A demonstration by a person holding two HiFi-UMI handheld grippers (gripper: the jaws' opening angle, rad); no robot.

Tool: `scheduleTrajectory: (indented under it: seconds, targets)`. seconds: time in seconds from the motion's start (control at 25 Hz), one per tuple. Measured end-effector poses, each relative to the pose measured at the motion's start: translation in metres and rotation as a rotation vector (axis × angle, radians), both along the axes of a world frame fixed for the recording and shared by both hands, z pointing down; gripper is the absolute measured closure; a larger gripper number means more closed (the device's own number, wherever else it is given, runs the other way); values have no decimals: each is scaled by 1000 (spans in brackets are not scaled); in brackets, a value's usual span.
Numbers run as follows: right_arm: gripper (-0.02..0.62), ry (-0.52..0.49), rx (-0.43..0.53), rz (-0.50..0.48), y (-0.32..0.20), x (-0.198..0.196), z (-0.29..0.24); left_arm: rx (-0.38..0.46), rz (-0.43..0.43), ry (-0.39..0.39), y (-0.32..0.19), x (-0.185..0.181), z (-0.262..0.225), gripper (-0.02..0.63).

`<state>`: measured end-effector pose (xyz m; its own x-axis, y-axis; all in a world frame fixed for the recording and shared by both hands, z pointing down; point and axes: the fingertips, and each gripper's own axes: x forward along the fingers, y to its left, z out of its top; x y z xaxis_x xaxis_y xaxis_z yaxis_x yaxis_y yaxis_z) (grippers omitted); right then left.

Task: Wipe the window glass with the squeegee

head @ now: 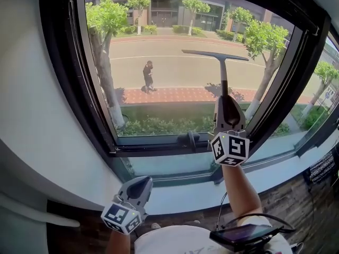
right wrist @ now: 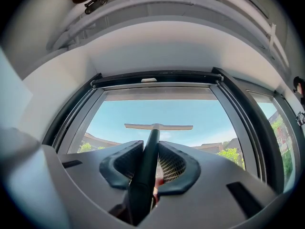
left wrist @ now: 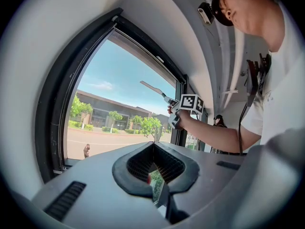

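Squeegee (head: 223, 75) — clamped in right tool (head: 225, 109), before window glass (head: 169, 36).

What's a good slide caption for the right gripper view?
Right gripper clamped on the squeegee handle, blade raised crosswise toward the window glass.

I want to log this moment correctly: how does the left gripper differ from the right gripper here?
The right gripper is shut on the squeegee handle; the left gripper is shut on nothing. The right gripper is raised in front of the glass; the left gripper hangs low, near the sill. Both point toward the window.
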<state>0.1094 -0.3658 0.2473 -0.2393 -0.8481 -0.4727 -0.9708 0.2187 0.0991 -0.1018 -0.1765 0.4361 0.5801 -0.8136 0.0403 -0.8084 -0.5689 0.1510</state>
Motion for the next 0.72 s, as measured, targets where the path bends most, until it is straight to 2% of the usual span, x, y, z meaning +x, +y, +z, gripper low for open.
scheduleTrajectory:
  seconds: [0.72]
  targets:
    - [492, -5, -192, -9, 12, 15, 101, -27, 3, -25, 8, 16, 5, 589]
